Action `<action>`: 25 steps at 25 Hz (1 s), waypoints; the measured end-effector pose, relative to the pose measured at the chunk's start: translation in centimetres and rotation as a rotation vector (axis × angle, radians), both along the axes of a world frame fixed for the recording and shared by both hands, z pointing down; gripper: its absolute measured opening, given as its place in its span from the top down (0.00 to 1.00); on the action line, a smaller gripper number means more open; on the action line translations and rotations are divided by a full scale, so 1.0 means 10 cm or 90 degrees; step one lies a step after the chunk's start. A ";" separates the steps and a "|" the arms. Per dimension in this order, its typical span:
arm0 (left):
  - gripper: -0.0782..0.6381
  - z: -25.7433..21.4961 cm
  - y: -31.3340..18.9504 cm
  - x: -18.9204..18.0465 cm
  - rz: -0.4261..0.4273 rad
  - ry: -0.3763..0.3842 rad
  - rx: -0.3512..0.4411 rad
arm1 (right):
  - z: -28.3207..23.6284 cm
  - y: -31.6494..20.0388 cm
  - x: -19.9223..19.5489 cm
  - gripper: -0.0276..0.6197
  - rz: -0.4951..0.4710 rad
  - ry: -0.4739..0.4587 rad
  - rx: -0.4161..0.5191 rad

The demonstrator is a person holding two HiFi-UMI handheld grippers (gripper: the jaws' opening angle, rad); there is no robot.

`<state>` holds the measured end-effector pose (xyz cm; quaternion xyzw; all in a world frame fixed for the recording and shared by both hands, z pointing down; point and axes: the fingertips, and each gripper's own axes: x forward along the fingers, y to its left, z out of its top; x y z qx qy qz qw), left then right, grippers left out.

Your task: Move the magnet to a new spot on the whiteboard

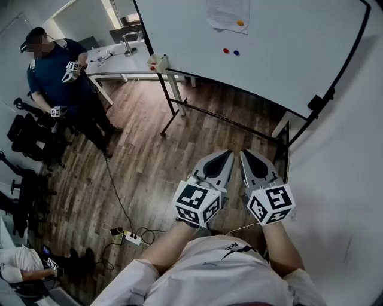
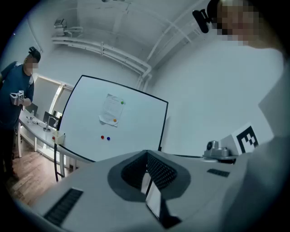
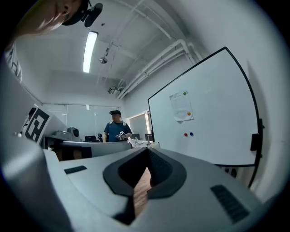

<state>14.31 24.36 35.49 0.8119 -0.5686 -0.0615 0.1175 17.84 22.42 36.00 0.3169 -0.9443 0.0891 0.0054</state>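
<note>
The left gripper (image 1: 229, 154) and right gripper (image 1: 243, 154) are held level and side by side near the body, each with its jaws closed on nothing. Beyond the wooden floor (image 1: 149, 167), the whiteboard (image 1: 287, 54) is seen well apart from both. A red magnet (image 1: 225, 51) and a blue magnet (image 1: 236, 52) are stuck on it just beside each other, below a sheet of paper (image 1: 226, 12) pinned by an orange magnet (image 1: 240, 23).

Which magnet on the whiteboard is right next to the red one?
The blue magnet, just right of the red magnet on the bare whiteboard below the paper. The orange magnet and green magnet sit higher up, on the paper itself.
</note>
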 end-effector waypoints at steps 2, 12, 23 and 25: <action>0.88 0.00 -0.03 -0.05 0.002 -0.001 0.001 | 0.00 -0.02 -0.05 0.94 0.001 0.000 0.000; 0.88 -0.01 -0.15 -0.44 0.010 0.003 0.005 | -0.02 -0.11 -0.37 0.94 -0.002 -0.025 -0.017; 0.88 0.08 -0.24 -1.33 -0.003 0.004 0.010 | -0.01 -0.27 -0.82 0.94 0.066 -0.043 -0.011; 0.88 0.08 -0.26 -1.45 -0.008 0.008 0.012 | 0.02 -0.27 -0.87 0.94 0.071 -0.038 -0.012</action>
